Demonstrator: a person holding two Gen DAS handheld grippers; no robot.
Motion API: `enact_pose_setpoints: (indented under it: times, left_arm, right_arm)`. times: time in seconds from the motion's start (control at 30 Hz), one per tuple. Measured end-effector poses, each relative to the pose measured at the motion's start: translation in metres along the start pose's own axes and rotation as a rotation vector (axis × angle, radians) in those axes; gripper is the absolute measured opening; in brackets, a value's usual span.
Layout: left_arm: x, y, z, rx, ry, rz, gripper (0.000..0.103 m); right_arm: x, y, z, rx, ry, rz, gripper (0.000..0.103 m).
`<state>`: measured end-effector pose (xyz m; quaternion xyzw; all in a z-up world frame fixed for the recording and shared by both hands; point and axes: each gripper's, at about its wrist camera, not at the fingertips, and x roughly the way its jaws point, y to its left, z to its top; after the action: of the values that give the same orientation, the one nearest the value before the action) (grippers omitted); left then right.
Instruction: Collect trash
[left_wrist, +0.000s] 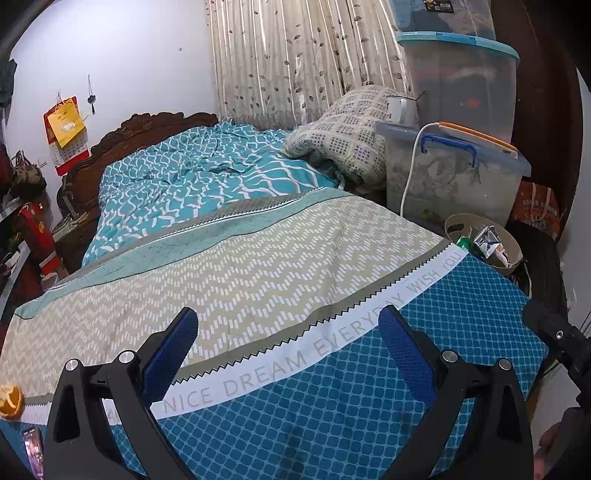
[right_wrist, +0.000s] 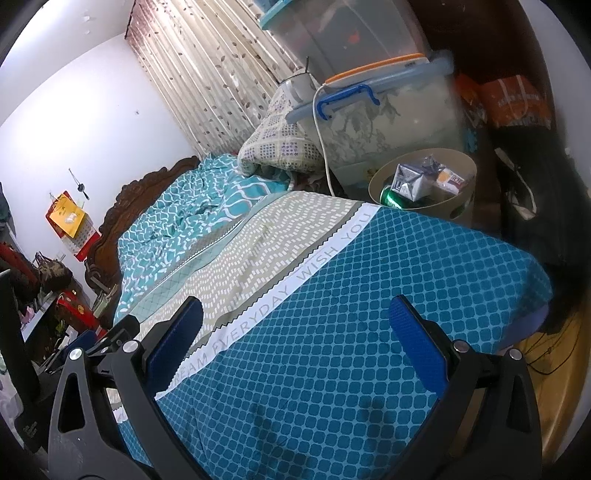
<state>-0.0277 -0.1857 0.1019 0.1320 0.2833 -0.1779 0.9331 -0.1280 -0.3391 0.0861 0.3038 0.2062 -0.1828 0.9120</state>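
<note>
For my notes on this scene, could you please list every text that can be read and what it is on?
"NICE DREAM EVERYDAY WISH YOU": white band of the bedspread.
Print on the cartons in the bin: too blurred.
Orange bag lettering: unreadable.
Wall calendar: too small.

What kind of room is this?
A lived-in bedroom, it seems: a bed with a carved wooden headboard, a curtain behind it, and storage bins stacked beside it.

Beige round bin (right_wrist: 458, 206), frame upper right, beside bed corner. Contains crumpled silver carton (right_wrist: 413, 181), green can (right_wrist: 391, 197). Orange peel (left_wrist: 11, 402), left-wrist frame lower left.
</note>
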Motion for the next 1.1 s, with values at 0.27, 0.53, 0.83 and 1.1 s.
enact_pose_setpoints:
  times: [0.27, 0.53, 0.83, 1.1]
  left_arm:
    - [-0.0049, -0.0017, -0.0001, 0.005, -0.016, -0.006, 0.094]
    - [-0.0068, -0.0014, -0.0002, 0.001, -0.022, -0.019, 0.094]
    - [-0.0079, -0.0034, 0.0009, -0.001, -0.021, -0.036, 0.094]
    - [-0.0101, -0.0009, 0.0022, -0.010, -0.033, -0.042, 0.094]
  right_arm:
    - [0.0015, 0.0004, -0.0008, 0.000, 0.013, 0.004, 0.099]
    - [0.0034, -0.0015, -0.0019, 0.004, 0.020, 0.004, 0.099]
    - [0.0061, -0.0018, -0.0035, 0.005, 0.030, 0.002, 0.099]
    - [0.0059, -0.0013, -0.0047, 0.000, 0.027, 0.002, 0.099]
